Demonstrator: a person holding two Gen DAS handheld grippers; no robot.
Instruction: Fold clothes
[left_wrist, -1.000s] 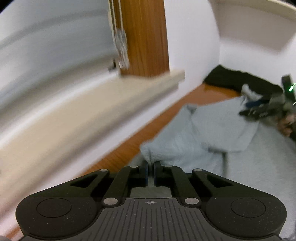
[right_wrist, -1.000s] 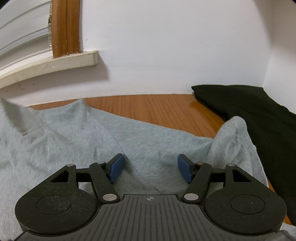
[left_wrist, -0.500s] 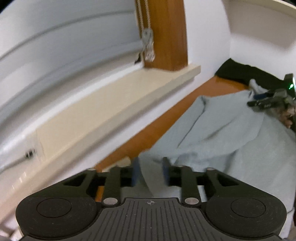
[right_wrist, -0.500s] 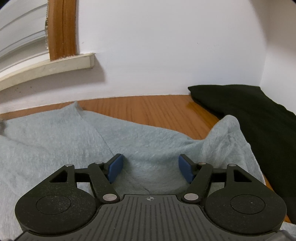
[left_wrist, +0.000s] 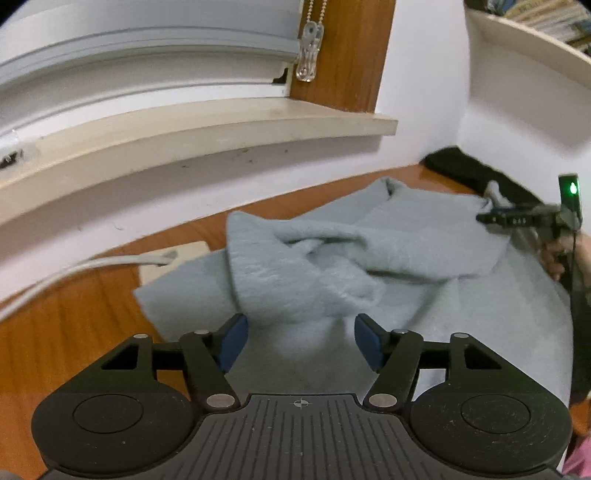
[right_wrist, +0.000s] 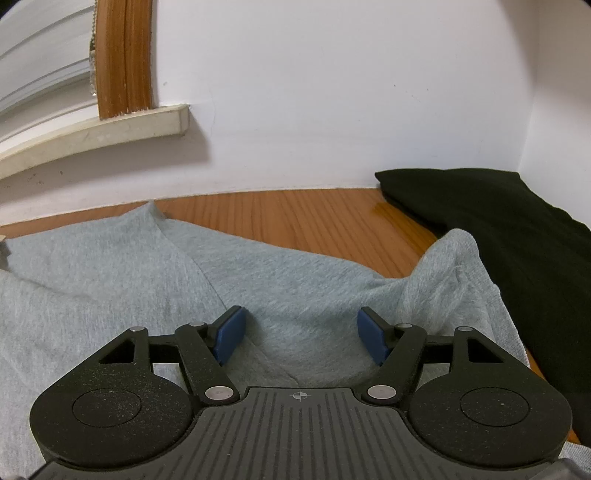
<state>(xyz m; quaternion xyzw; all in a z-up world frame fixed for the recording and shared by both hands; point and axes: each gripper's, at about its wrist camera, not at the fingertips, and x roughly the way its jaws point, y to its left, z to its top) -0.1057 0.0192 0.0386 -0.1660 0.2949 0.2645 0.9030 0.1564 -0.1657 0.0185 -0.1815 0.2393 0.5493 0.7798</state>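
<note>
Lying on the wooden table (right_wrist: 295, 210), the grey garment (left_wrist: 406, 236) had a part folded over its middle. Left gripper (left_wrist: 299, 338), pinching cloth 1 s ago, now stood wide w/ nothing inside. Right gripper (right_wrist: 299, 334) stayed wide above the cloth, beside black garment (right_wrist: 498, 229).

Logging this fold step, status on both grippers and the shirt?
Left gripper open, empty. Right gripper open, empty. Light grey knit shirt spread on wooden table, sleeve folded across, bunched. Black folded garment alongside, not blocking.
</note>
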